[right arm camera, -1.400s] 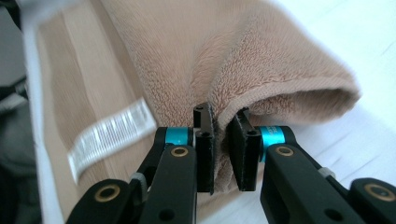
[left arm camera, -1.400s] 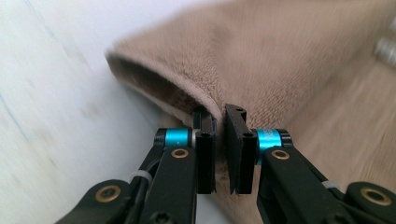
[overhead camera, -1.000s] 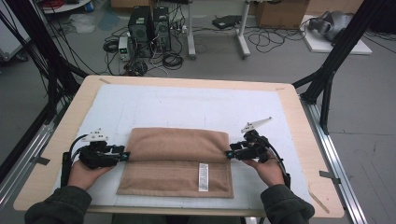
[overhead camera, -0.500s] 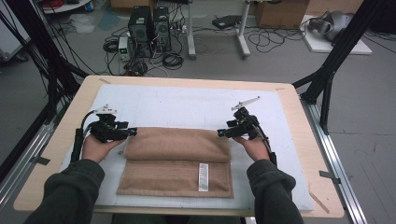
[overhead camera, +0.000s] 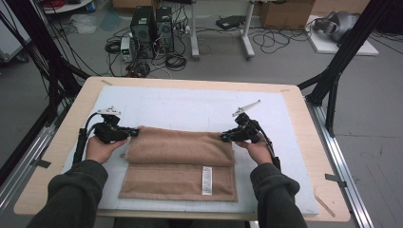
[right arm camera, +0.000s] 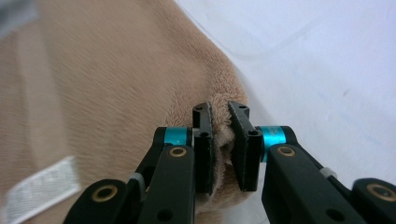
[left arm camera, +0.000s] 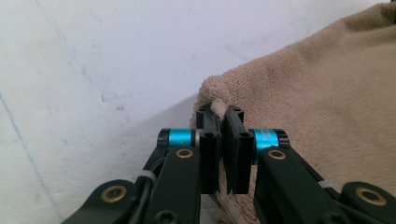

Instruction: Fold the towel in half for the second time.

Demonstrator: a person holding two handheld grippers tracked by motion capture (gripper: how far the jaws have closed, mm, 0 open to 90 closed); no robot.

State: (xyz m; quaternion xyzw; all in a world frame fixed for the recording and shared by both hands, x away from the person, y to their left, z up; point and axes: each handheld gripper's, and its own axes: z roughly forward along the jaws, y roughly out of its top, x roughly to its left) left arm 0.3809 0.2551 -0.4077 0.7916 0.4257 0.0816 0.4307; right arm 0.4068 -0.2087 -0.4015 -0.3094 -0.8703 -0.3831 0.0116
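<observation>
Since a second ago both grippers have carried the towel's (overhead camera: 180, 159) folded edge farther up the counter (overhead camera: 304, 142). The left gripper (overhead camera: 134, 133) and right gripper (overhead camera: 223, 137) each have their fingers clenched on a towel corner.

The light wooden surface (overhead camera: 304, 142) is covered by a white mat (overhead camera: 190, 109), on which a tan towel (overhead camera: 180, 166) is laid, folded over itself.

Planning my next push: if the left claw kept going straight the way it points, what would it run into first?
The left claw is shut on the towel's corner and points across at the right claw. It would bunch up the folded towel first; beyond that, likely the other claw.
</observation>
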